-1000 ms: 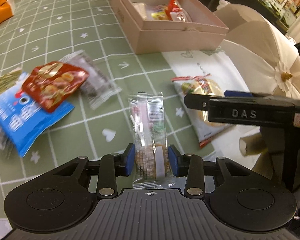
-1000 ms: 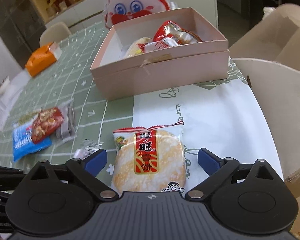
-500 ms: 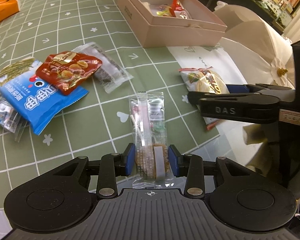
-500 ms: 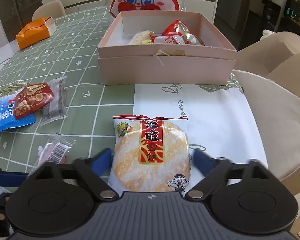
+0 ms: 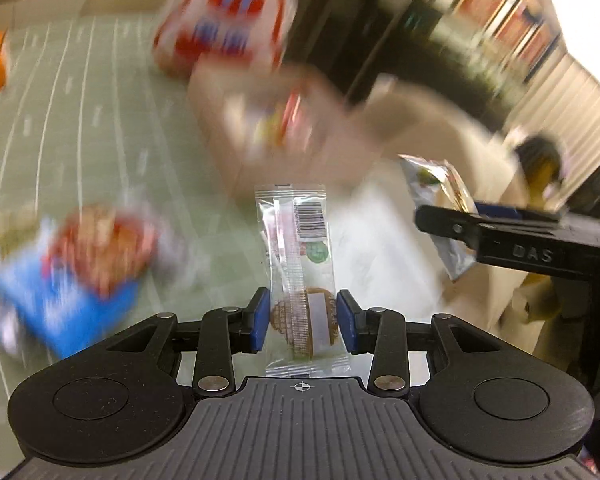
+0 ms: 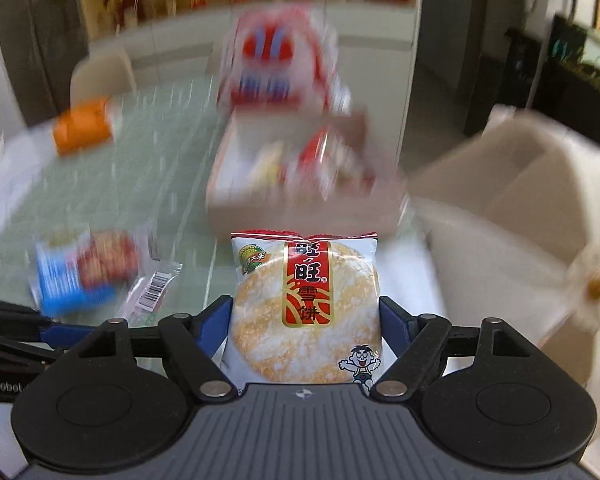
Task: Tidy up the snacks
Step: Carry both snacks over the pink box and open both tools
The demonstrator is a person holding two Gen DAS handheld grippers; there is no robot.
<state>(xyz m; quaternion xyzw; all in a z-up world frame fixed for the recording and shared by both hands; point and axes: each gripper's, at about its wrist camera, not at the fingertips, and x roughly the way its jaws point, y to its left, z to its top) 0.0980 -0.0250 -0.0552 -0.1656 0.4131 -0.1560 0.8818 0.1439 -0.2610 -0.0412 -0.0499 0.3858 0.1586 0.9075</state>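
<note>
My left gripper (image 5: 302, 326) is shut on a clear-wrapped cookie packet (image 5: 300, 264) and holds it upright above the green table. My right gripper (image 6: 306, 330) is shut on a white rice cracker packet (image 6: 306, 312) with red lettering, also lifted. That packet shows in the left wrist view (image 5: 440, 204) at the right, with the right gripper's arm (image 5: 512, 248). The pink box (image 6: 300, 184) with several snacks inside lies ahead, blurred. It shows in the left wrist view (image 5: 284, 140) too.
A blue packet (image 5: 56, 300) and a red packet (image 5: 100, 248) lie at the left of the table. An orange box (image 6: 82, 130) sits far left. A red-and-white plush (image 6: 278, 64) stands behind the box. Beige chairs (image 6: 520, 208) stand at the right.
My right gripper has shut on the rice cracker packet. Both grippers have lifted their packets off the table and are moving fast; the background is now blurred.
</note>
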